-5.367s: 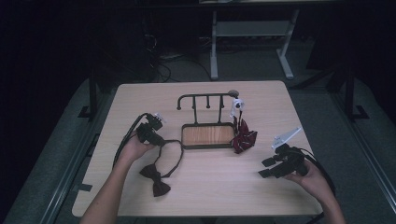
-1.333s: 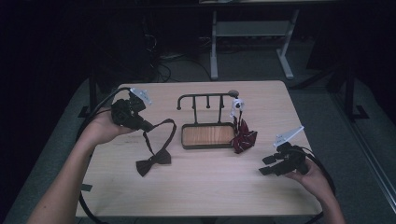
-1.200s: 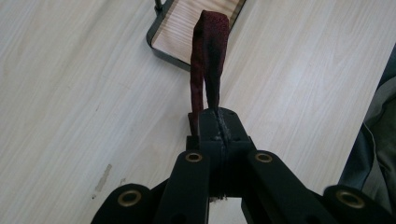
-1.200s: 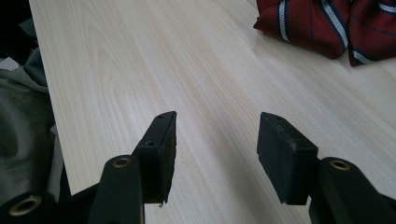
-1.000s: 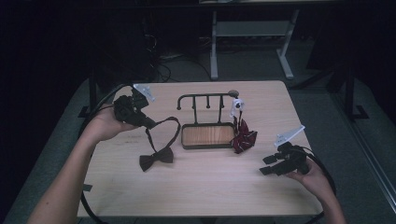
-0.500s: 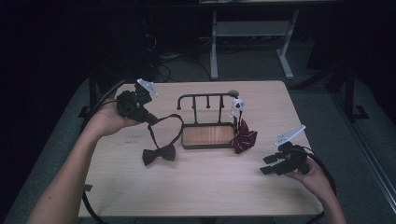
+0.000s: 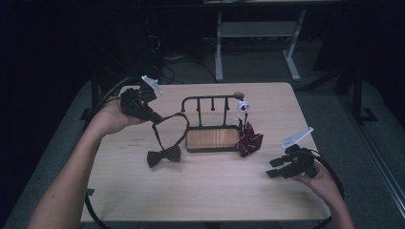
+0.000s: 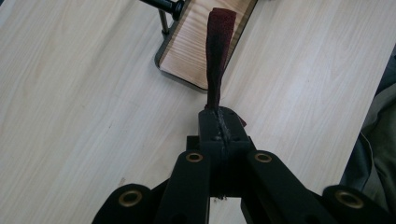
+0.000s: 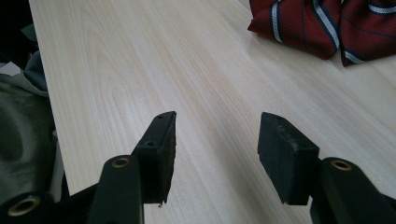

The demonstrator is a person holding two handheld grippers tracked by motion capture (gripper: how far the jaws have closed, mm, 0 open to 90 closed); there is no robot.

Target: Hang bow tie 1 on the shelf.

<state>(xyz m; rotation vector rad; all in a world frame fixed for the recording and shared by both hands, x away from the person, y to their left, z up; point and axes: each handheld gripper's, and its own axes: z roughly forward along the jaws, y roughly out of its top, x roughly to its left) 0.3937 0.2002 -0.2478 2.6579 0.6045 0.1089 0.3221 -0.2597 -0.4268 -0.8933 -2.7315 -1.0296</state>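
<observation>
Gripping strap (image 8: 217, 56) left hand-held gripper (image 7: 155, 117) | right (image 7: 274, 168) apart | pale table (image 7: 205, 191), dark room

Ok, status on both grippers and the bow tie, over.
Left gripper shut on bow tie strap, bow tie dangling beside rack. Right gripper open, idle over table. Nothing blocking.

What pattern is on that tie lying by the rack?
Dark red with pale stripes on the striped bow tie, clearest in the right gripper view.

- A dim lab or recording room, not a home.
- A bare light-wood desk (image 7: 205, 191) stands alone on grey carpet (image 7: 334, 109).
- Cables (image 7: 165, 57) lie tangled behind it, beside a white metal stand (image 7: 258, 33).
</observation>
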